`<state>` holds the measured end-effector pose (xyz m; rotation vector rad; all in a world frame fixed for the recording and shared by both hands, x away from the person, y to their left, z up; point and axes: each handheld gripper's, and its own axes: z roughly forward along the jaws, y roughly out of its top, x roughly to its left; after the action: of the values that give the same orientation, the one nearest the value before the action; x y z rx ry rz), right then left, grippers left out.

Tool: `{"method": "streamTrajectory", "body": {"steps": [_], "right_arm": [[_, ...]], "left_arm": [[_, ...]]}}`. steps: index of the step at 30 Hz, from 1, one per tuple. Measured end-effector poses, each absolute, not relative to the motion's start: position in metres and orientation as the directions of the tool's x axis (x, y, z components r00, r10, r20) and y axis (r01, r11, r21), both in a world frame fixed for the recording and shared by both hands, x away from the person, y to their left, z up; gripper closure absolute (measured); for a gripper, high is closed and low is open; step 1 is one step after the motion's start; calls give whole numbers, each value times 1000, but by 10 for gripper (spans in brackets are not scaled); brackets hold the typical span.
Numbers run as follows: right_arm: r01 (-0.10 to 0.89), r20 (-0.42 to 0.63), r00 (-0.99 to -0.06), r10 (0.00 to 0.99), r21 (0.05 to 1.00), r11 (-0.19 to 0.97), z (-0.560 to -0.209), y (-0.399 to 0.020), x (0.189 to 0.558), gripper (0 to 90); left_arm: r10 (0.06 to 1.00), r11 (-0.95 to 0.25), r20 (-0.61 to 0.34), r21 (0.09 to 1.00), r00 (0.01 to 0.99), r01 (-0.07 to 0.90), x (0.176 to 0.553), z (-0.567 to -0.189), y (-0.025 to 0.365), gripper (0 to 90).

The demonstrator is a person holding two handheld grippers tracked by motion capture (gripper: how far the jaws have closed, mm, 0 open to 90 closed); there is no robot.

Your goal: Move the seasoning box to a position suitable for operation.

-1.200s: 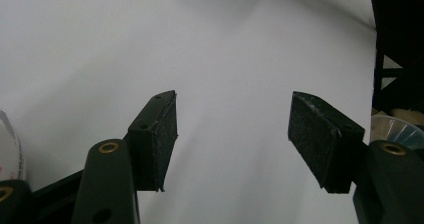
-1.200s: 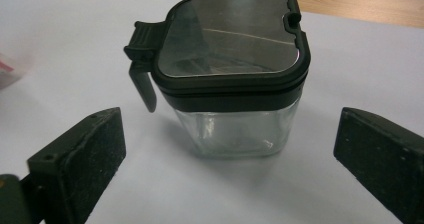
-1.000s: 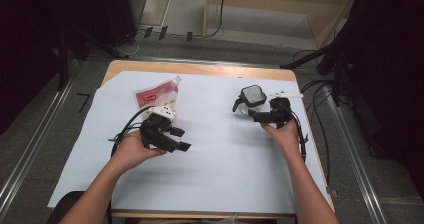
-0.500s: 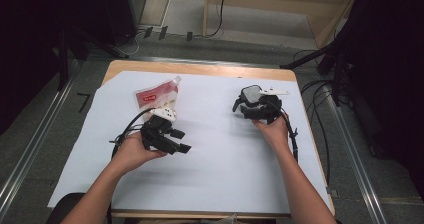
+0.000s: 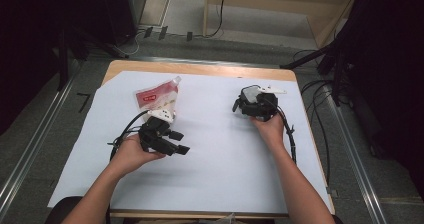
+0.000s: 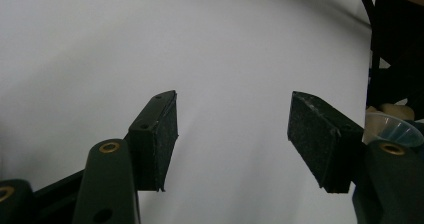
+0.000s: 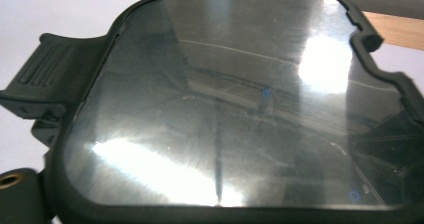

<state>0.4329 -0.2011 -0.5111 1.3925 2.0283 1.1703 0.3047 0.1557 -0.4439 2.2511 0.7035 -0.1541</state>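
Right claw (image 5: 250,105) behind black-framed lid (image 7: 235,99)

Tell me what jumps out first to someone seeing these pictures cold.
First, the red-and-white pouch lying on the white sheet toward the table's far left, just beyond the left gripper, whose jaws stand open over bare sheet. Next, the black container with a glossy clear lid at the far right, right in front of the right gripper, its lid mirroring the ceiling lights.
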Motion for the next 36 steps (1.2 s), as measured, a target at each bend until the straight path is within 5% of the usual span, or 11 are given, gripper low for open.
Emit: {"method": "streamTrajectory", "body": {"steps": [10,36], "right_arm": [[528,112,-408,906,838,134,-513,-200,433,143],[514,95,-416,904,845,147,-493,-202,423,154]], "left_arm": [[452,-550,-319,635,833,542,301,-444,158,381],[448,-553,-309,642,839,532,304,-442,155,362]]}}
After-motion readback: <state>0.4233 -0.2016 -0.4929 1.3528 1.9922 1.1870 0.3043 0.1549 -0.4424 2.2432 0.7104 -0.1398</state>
